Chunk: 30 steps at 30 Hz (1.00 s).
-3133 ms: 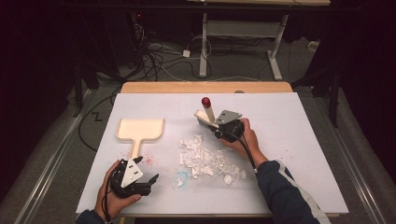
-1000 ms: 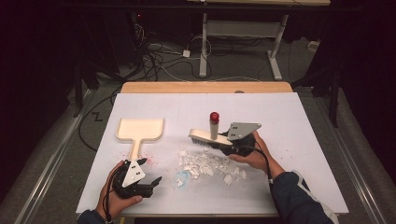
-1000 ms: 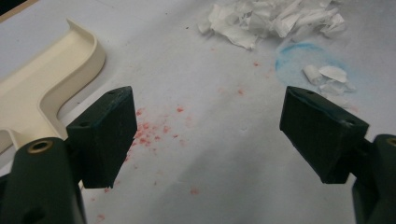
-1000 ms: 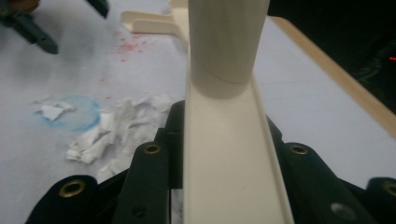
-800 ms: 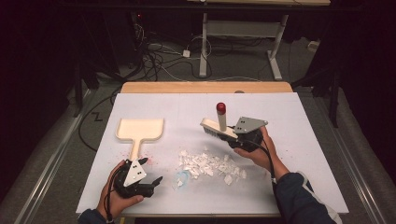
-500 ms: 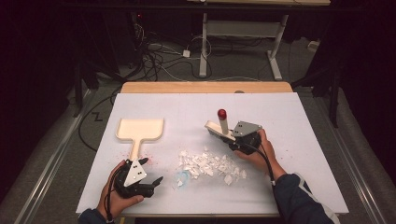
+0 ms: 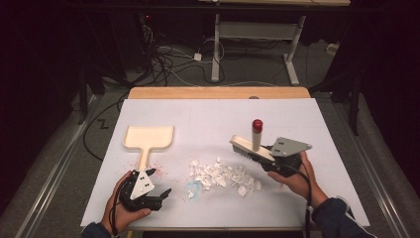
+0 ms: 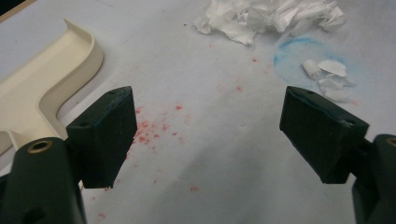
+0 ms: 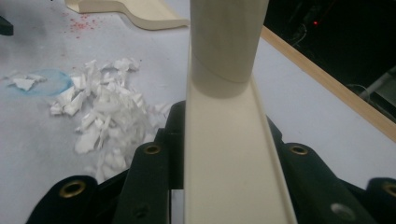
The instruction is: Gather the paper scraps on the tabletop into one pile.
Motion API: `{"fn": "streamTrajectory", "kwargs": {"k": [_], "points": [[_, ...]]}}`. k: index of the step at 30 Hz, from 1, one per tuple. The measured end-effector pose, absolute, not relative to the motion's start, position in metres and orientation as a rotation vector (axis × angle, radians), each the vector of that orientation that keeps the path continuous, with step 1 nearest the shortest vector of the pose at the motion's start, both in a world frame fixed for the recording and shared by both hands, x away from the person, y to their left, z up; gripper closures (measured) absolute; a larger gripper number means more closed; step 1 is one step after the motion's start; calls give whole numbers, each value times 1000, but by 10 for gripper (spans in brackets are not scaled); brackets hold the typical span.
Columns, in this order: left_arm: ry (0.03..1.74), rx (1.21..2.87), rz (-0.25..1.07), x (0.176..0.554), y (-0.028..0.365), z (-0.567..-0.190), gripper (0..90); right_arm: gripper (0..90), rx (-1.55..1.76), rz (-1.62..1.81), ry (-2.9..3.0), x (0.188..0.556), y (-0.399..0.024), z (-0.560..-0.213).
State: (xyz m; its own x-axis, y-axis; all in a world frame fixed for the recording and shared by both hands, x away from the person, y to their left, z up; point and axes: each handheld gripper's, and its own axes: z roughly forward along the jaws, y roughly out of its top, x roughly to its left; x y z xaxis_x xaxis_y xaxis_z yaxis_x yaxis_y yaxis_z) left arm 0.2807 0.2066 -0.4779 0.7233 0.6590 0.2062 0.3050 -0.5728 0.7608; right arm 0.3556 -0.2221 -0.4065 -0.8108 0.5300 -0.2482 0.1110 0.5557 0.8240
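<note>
The cream plastic brush with a red glossy knob [image 7: 252, 141] looks smooth and faintly shiny along its back and round handle. The cream plastic dustpan [image 7: 147, 139] has the same smooth, softly gleaming finish. The torn white paper scraps [image 7: 222, 174] are matt, thin and crumpled. The white surface [image 7: 208, 116] is a matt sheet, smudged with red specks and a blue chalky ring; a light wooden board edges its far side. The black jaw pads of the left hand-held gripper [image 8: 208, 135] look dull and rubbery.

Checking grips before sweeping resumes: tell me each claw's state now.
Left claw: open, empty.
Right claw: shut on the brush.
</note>
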Motion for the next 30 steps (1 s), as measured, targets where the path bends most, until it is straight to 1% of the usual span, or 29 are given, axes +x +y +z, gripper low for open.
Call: {"fn": "streamTrajectory", "kwargs": {"k": [4,5,7,9,11,14,18,19,20,21,24,25,26,27,30], "points": [[725,2199,630,279,207,-477,181,681,575,1151,2313,335,-253,-402],[725,2197,634,279,207,-477,181,681,575,1151,2313,335,-253,-402],[726,2196,636,277,206,-476,181,681,617,1146,2332,317,-273,-404],[733,2199,629,276,206,-476,181,681,631,1140,2344,312,-278,-405],[735,2201,629,276,205,-476,181,681,645,1107,2388,295,-288,-411],[734,2203,628,276,204,-476,181,681,635,1104,2426,286,-288,-415],[717,2210,632,277,202,-476,181,682,629,1107,2496,284,-272,-427],[718,2210,629,278,202,-477,181,682,624,1110,2509,286,-263,-430],[713,2212,627,279,201,-477,181,682,594,1111,2532,290,-245,-432],[709,2213,626,279,201,-477,181,682,594,1111,2532,290,-245,-432],[706,2217,620,280,201,-478,181,682,535,1147,2538,299,-221,-433],[704,2221,621,280,201,-478,181,682,505,1149,2529,306,-207,-433],[706,2219,620,280,202,-478,181,682,505,1149,2529,306,-207,-433],[706,2216,620,280,202,-478,181,682,469,1168,2518,311,-196,-431],[710,2202,622,279,204,-477,182,682,458,1197,2496,313,-191,-425]]}}
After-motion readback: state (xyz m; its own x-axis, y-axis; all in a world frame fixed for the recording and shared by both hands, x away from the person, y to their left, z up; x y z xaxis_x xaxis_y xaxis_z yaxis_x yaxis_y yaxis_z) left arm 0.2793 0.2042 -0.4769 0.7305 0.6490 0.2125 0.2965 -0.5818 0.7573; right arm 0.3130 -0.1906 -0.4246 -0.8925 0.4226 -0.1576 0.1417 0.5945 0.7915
